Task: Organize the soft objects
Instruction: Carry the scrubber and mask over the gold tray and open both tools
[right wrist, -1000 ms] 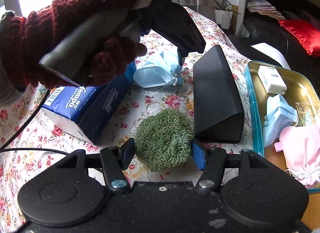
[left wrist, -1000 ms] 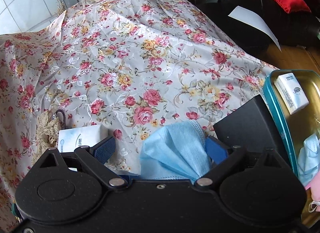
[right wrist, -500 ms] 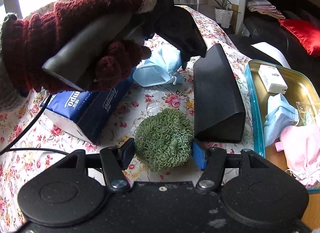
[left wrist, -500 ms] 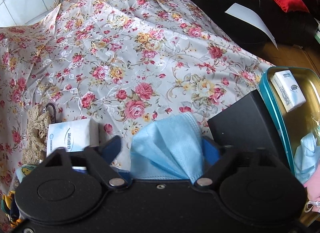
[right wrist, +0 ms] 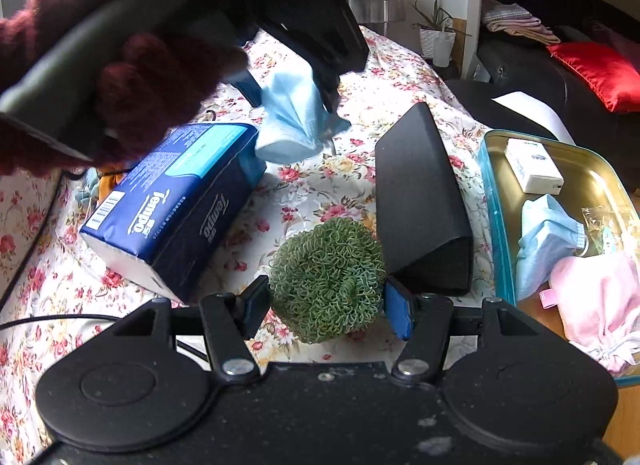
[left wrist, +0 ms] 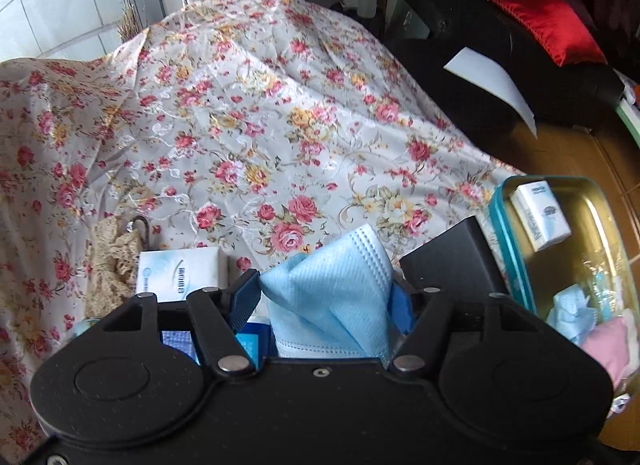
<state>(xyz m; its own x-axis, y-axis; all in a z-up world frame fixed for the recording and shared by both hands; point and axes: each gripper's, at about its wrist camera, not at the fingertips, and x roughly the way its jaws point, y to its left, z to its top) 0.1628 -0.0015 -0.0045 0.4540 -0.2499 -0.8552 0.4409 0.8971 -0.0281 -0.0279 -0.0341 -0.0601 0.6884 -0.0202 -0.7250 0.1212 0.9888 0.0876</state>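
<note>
Face mask (left wrist: 332, 289), the blue pleated one, is what the left gripper (left wrist: 324, 297) has: in the left wrist view its jaws are closing on the bunched fabric, with the mask crumpled up between the blue pads. It's held above the floral tablecloth (left wrist: 240, 125), with the gold tray (left wrist: 500, 225) off to the right behind a black wedge-shaped case (left wrist: 452, 261). A small white tissue pack (left wrist: 180, 271) sits just left of the fingers.

Right wrist view: the right gripper (right wrist: 326, 305) is pinching a green curly scrubber ball (right wrist: 326, 277), pads pressed into both sides. You can see the mask (right wrist: 292, 117) dangling from the other gripper, clear of the cloth, above a navy Tempo tissue pack (right wrist: 176, 205). The tray (right wrist: 492, 185) already has another mask and a pink cloth in it.

My worry: the grip's only on a fold of thin fabric, so it could slip out on the way over, or a loose ear loop could snag the black case.
</note>
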